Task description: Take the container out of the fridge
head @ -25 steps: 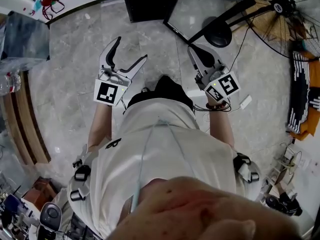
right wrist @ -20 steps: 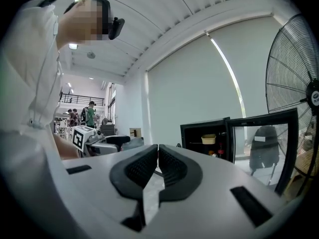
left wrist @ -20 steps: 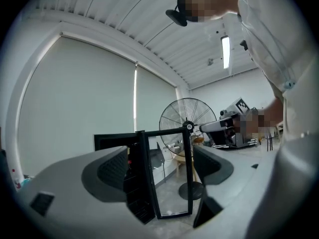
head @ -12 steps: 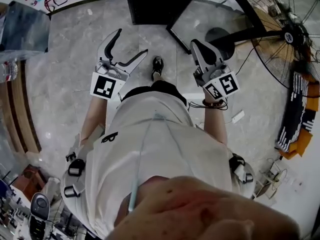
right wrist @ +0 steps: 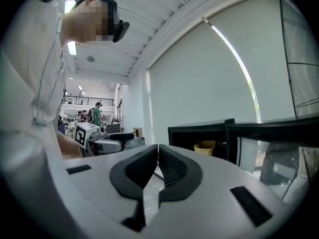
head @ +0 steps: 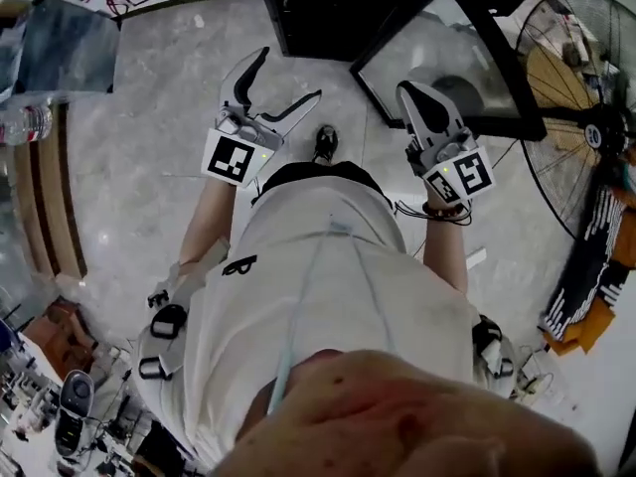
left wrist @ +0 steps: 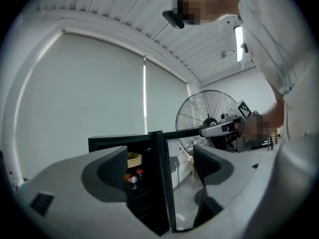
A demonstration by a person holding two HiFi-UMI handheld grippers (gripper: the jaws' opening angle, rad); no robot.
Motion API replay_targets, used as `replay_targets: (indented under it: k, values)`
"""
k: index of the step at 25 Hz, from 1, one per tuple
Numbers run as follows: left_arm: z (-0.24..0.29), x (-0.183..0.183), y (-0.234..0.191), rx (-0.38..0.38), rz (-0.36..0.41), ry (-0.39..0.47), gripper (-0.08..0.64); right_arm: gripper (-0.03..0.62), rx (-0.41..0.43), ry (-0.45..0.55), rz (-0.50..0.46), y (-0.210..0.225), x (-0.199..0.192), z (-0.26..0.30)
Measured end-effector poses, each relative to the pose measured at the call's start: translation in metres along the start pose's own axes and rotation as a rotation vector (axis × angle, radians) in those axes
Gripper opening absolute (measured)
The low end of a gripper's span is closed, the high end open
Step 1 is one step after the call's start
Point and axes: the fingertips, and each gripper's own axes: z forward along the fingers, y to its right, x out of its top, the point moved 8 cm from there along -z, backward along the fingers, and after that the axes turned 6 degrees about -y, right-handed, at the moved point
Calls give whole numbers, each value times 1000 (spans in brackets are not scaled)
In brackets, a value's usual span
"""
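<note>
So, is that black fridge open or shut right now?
Open. Its glass door stands swung out from the fridge, and a yellow container shows on a shelf inside.

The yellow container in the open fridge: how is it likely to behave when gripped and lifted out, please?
The yellow container looks like a plain plastic tub, so it is probably light and liable to flex if squeezed. It seems wider than tall, so it is unlikely to tip. Its contents are hidden, so the weight is uncertain.
</note>
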Motion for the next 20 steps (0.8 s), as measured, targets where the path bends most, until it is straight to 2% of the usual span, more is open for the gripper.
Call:
replay_targets:
  k: [3, 5, 8, 11, 16, 20]
  values:
    - [24, 5, -18, 29, -43, 33, 399, 17, 19, 5, -26, 30, 11, 20]
    - [32, 8, -30, 44, -29, 35, 399, 17, 44, 22, -3, 45, 15, 37]
    - [47, 16, -34, 9, 0, 30, 399, 17, 46, 30, 17, 60, 20, 43]
    - [68, 15, -44, -2, -23, 15, 399, 17, 42, 34, 22, 78, 22, 52]
    - [109, -1, -70, -54, -31, -11, 399, 17, -40, 65, 82, 88, 17, 46]
    - [134, -7, -105, -84, -24, -41, 405, 17, -68, 69, 95, 95, 23, 57]
